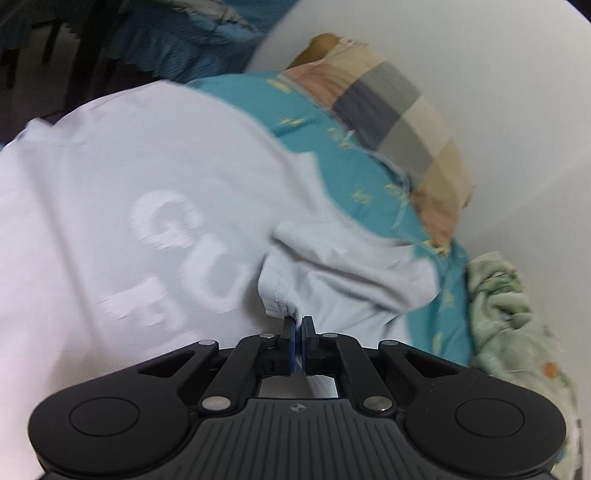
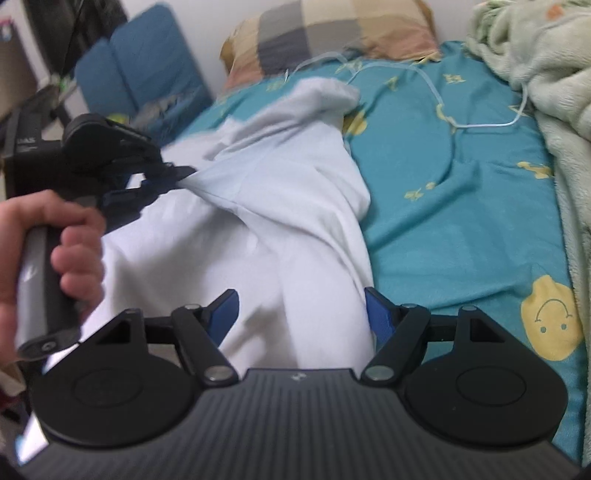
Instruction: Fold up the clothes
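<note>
the pale blue shirt (image 2: 258, 206) lies spread on the teal bedsheet (image 2: 443, 206), white lettering showing across its chest in the left wrist view. a hemmed edge of it is bunched up and pinched between the blue pads of the left gripper (image 1: 297, 325), whose jaws are pressed together on the cloth. in the right wrist view that same gripper (image 2: 181, 177) appears from the side, fabric pulled taut toward it, with the person's hand (image 2: 55, 251) wrapped around its handle.

the right gripper (image 2: 301, 314) has its jaws spread wide, a fold of the shirt lying between the blue pads; whether they touch it i cannot tell.

only the right wrist view shows a thin white cable (image 2: 436, 96) on the sheet. both views show the checked pillow (image 2: 332, 29) and the pale green blanket (image 2: 546, 81) beside the sheet.
</note>
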A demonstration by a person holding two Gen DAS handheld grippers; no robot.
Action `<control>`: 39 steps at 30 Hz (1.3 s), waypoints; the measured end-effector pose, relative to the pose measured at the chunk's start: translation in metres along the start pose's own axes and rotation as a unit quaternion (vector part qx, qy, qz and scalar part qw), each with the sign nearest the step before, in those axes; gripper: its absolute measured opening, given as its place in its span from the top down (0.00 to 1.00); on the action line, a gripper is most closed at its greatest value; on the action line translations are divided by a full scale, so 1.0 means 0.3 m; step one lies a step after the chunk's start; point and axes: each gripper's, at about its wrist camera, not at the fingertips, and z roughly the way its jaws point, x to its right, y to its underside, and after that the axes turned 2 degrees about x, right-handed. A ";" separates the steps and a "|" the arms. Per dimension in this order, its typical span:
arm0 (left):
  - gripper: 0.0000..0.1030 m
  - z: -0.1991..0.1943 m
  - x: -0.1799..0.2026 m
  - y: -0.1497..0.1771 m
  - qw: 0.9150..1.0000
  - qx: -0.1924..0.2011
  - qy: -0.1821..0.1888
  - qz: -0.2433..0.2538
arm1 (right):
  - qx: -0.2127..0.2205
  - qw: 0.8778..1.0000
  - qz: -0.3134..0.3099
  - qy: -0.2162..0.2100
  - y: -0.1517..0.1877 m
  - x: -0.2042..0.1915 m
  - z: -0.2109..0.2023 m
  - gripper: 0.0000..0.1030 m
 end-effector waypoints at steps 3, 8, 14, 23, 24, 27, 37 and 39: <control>0.97 0.029 -0.054 0.012 1.000 -0.017 -0.006 -0.001 | -0.021 0.999 -0.025 0.010 0.015 -0.017 0.029 0.27; 0.80 0.034 -0.061 -0.010 0.999 -0.031 0.013 0.026 | -0.020 0.999 -0.027 0.010 0.015 -0.022 0.028 0.26; 0.46 0.002 0.078 -0.088 0.982 0.005 0.016 0.186 | -0.014 1.000 0.018 -0.003 0.012 -0.004 0.008 0.26; 0.31 0.282 0.490 -0.192 0.947 0.005 0.085 0.311 | -0.002 0.999 0.049 0.004 0.011 0.018 0.010 0.27; 0.30 0.339 0.542 -0.190 0.942 -0.001 0.085 0.325 | -0.002 0.999 0.049 0.007 0.010 0.021 0.016 0.27; 0.34 0.509 0.674 -0.161 0.929 -0.030 0.054 0.366 | 0.000 0.999 0.053 0.012 0.007 0.030 0.029 0.26; 0.96 0.673 0.695 -0.169 0.928 -0.058 0.060 0.363 | 0.012 0.998 0.063 0.012 0.005 0.032 0.037 0.26; 0.96 0.691 0.658 -0.219 0.941 -0.032 0.019 0.336 | 0.013 0.998 0.060 0.013 0.004 0.029 0.039 0.26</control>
